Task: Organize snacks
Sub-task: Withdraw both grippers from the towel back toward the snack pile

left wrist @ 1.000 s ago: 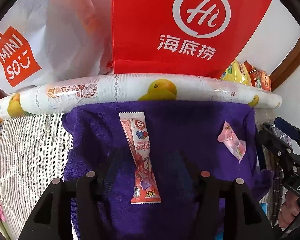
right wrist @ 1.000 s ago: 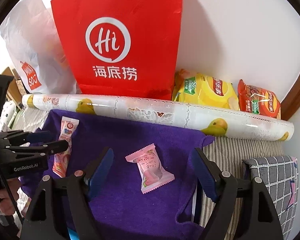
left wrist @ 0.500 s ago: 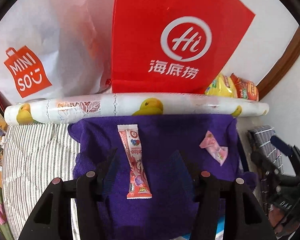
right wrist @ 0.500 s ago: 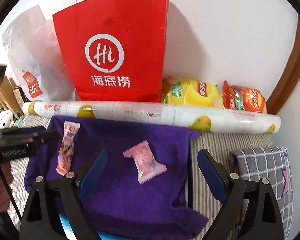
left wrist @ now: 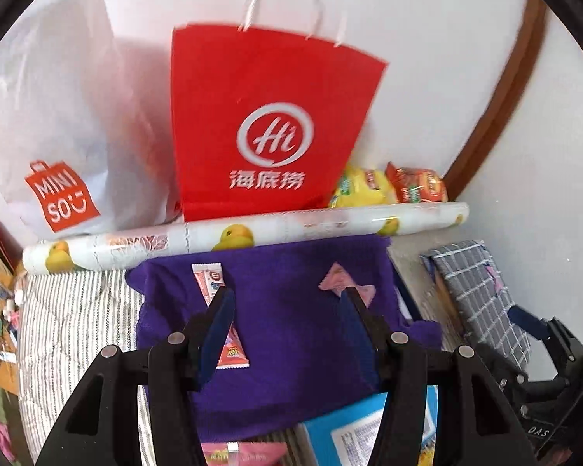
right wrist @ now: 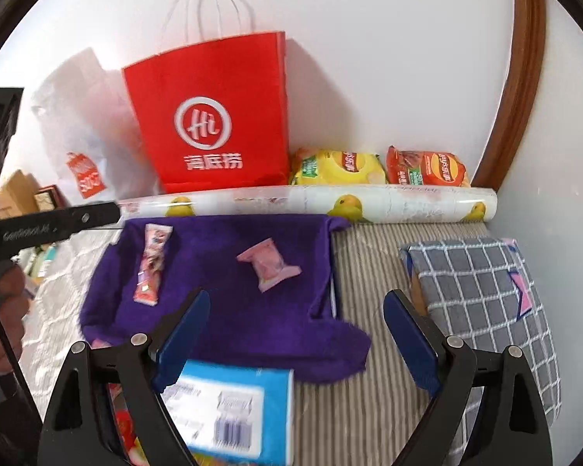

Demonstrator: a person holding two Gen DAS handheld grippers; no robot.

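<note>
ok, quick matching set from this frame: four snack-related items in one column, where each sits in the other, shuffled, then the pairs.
Items
1. long pink stick-shaped snack packet
2. small pink pillow-wrapped candy
3. yellow chip bag
4. blue printed box with a barcode

Places
A. behind the duck-print roll, beside the red paper bag
B. near edge of view, in front of the purple towel
C. left part of the purple towel
D. middle-right part of the purple towel

Pairs: 1-C, 2-D, 3-A, 4-B
</note>
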